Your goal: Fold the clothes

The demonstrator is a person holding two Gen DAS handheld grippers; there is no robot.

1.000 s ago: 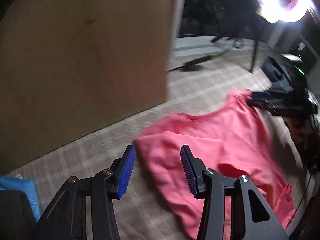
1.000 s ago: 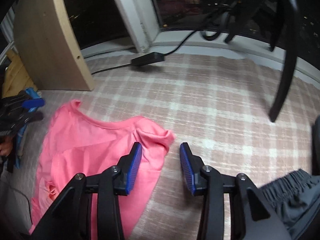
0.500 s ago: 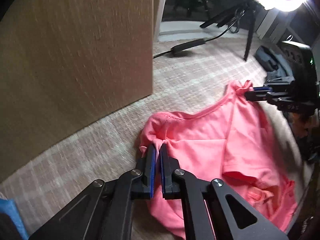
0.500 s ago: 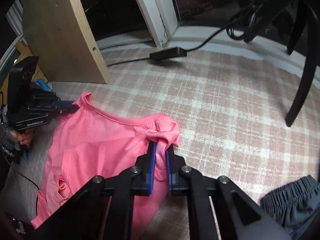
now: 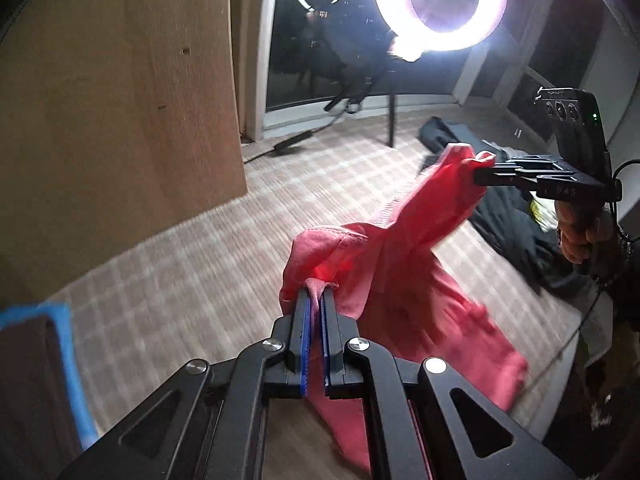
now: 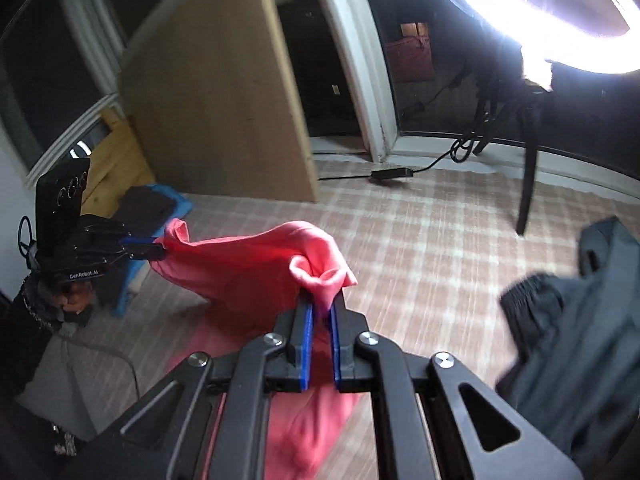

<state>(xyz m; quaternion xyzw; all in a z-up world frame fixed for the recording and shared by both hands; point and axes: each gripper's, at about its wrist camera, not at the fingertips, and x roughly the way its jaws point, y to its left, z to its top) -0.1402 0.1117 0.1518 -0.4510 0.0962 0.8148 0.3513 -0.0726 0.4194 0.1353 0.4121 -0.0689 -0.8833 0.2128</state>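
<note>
A pink shirt [image 5: 412,264] hangs in the air above the checked carpet, held by one shoulder in each gripper. My left gripper [image 5: 316,294] is shut on a bunched corner of it at the lower middle of the left wrist view. The right gripper [image 5: 480,170] shows there at the right, clamped on the other corner. In the right wrist view my right gripper [image 6: 322,304] pinches a fold of the pink shirt [image 6: 240,264], and the left gripper [image 6: 158,246] grips the far corner at the left. The body of the shirt droops toward the floor between them.
A wooden panel [image 5: 112,112] stands at the left, a ring light [image 5: 440,0] on a black stand at the back. A cable and power brick [image 6: 392,172] lie by the window. Dark clothes [image 6: 580,320] lie at the right, a blue stool [image 6: 160,208] at the left.
Both grippers shut on the shirt's shoulders where it lay flat, then rose with it. The shirt has come up off the carpet and now hangs stretched between them.
</note>
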